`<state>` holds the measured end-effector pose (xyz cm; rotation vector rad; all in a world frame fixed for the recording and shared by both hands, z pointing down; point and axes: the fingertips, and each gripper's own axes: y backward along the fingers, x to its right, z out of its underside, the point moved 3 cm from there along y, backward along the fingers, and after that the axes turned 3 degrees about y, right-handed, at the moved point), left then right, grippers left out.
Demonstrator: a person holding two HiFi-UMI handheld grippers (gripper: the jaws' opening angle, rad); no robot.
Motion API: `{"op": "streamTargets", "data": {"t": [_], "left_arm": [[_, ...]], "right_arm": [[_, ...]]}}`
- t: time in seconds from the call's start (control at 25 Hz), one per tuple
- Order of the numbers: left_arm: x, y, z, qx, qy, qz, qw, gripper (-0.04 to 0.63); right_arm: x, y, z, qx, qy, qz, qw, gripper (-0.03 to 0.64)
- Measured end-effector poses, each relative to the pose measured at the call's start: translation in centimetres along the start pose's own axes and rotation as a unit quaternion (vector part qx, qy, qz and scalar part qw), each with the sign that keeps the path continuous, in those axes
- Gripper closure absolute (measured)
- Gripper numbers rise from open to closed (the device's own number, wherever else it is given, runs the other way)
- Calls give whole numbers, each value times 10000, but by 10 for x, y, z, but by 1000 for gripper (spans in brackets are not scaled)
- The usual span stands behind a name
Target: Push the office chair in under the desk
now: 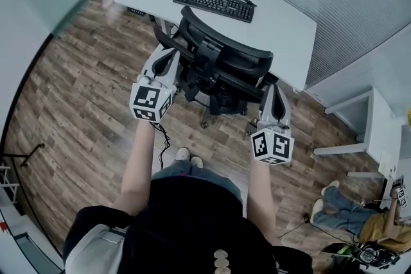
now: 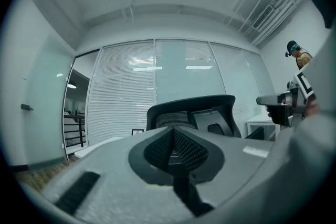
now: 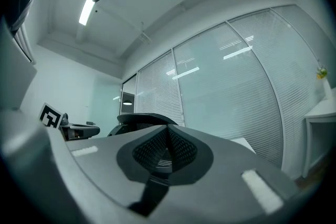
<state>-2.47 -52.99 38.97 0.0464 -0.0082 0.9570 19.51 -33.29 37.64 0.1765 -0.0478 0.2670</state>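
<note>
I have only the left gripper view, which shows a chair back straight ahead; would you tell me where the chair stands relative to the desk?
Observer: In the head view the office chair stands at the near edge of the desk, back toward the person, not fully tucked under.
Operator: Thank you. Is the right gripper open?
Observer: No. Its own view shows the right gripper with its jaws together and nothing between them.
Operator: Is anything lying on the desk?
Observer: A black keyboard lies just beyond the chair back.

Office chair (image 1: 221,64) between left gripper (image 1: 168,53) and right gripper (image 1: 275,90), at desk (image 1: 282,22)
</note>
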Motion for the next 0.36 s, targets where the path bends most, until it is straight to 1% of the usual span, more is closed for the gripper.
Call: {"op": "streamTargets", "data": {"t": [0.36], "left_arm": [[-1, -2, -1, -54, -77, 28, 10000, 588]], "right_arm": [[-2, -2, 1, -45, -44, -15, 10000, 611]]}}
